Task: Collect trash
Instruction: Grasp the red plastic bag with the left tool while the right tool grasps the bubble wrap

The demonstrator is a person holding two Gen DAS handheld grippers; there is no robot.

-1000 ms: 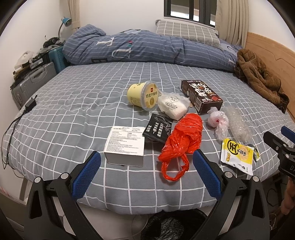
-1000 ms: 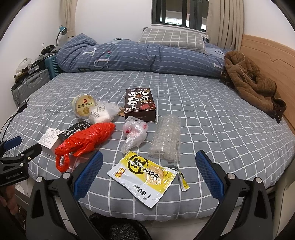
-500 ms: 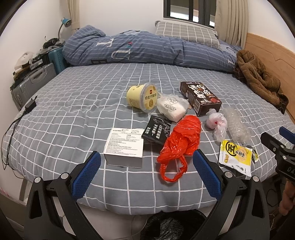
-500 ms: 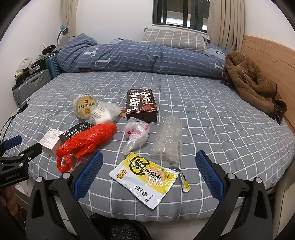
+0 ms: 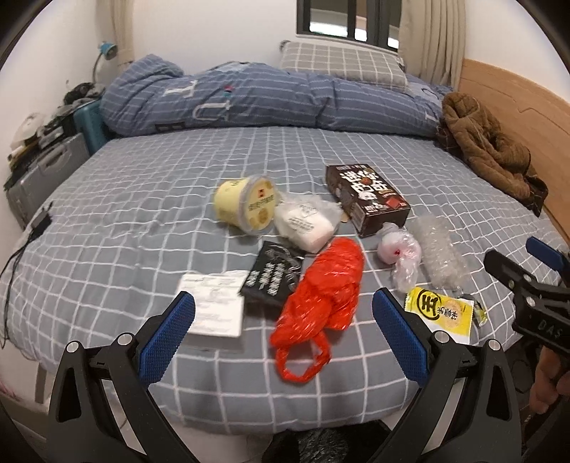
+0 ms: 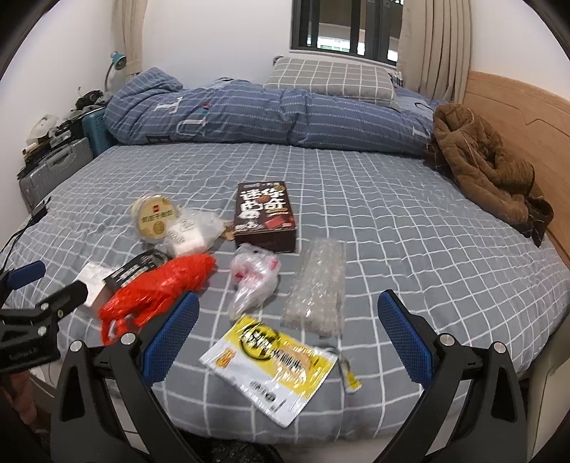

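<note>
Nine pieces of trash are lying in a loose cluster on the near half of the bed. Going left to right: one white box is sitting at the near edge, one black packet is leaning on its right side, and one yellow lidded tub is lying on its side further back. One clear wrapper with white contents is touching the tub. One red plastic bag is stretching toward the edge, one dark brown carton is lying flat behind, one small pinkish-white bag is resting just before it, one bubble wrap sheet is lying beside that, and one yellow snack pouch is nearest the edge.

Both left tongs and right tongs are hovering released, empty, at the bed's near edge.

The bed is wearing a grey checked sheet; one rolled blue duvet, one checked pillow and one brown jacket are lying at the back. Suitcases are standing left, a window behind.
</note>
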